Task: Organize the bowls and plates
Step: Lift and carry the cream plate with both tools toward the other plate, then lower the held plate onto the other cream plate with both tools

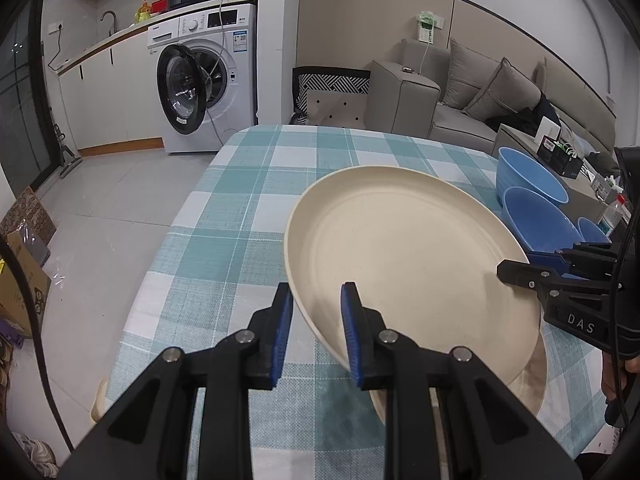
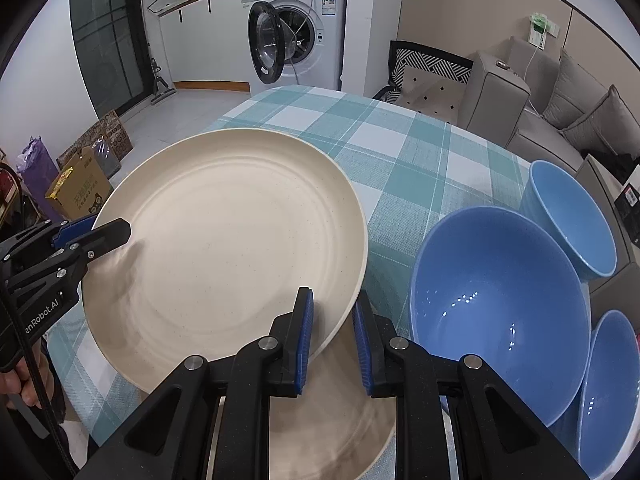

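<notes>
Ahead of the left gripper (image 1: pixel 316 332), open checked tablecloth (image 1: pixel 248 184) out to the far table edge, nothing standing there. Just right of the right gripper (image 2: pixel 334 340), blocked by three blue bowls (image 2: pixel 496 300). Between both grippers, filled by the lifted cream plate (image 2: pixel 232 240); below it, a second plate (image 2: pixel 320 420).

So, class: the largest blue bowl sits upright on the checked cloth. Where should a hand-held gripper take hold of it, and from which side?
Grip the large blue bowl at its rim, one finger inside and one outside the wall. It stands open side up and looks too wide to span. Come from above on the near side, since the smaller bowls crowd its far and right sides and the cream plate hangs to its left.
</notes>
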The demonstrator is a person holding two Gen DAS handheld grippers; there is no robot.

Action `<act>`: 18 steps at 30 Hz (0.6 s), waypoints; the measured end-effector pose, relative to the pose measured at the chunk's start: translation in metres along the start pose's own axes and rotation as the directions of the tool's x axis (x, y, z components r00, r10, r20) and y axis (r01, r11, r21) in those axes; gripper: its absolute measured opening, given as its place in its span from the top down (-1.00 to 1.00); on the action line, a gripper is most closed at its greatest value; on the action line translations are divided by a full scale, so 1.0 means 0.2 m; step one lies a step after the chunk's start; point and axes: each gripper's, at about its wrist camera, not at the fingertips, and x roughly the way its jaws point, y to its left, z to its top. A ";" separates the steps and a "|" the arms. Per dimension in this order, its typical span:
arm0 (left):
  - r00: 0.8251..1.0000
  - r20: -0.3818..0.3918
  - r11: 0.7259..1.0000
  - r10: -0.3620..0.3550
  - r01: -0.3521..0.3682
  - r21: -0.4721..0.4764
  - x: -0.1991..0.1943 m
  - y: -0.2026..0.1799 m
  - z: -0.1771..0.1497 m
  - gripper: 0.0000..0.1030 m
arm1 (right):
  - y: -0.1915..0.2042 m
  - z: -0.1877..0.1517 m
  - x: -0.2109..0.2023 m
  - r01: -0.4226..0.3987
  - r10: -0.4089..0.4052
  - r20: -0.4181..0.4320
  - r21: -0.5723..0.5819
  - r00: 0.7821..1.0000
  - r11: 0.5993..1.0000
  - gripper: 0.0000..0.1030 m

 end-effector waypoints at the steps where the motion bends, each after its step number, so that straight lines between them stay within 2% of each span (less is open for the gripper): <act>1: 1.000 0.000 1.000 0.000 0.000 0.002 0.00 -0.01 0.00 0.57 | 0.00 -0.01 0.00 0.000 0.000 0.000 0.002 1.000 1.000 0.61; 18: 1.000 -0.008 0.999 -0.003 0.003 0.050 -0.05 -0.12 -0.09 0.57 | -0.07 -0.14 -0.05 -0.002 0.002 -0.003 0.035 1.000 0.999 0.61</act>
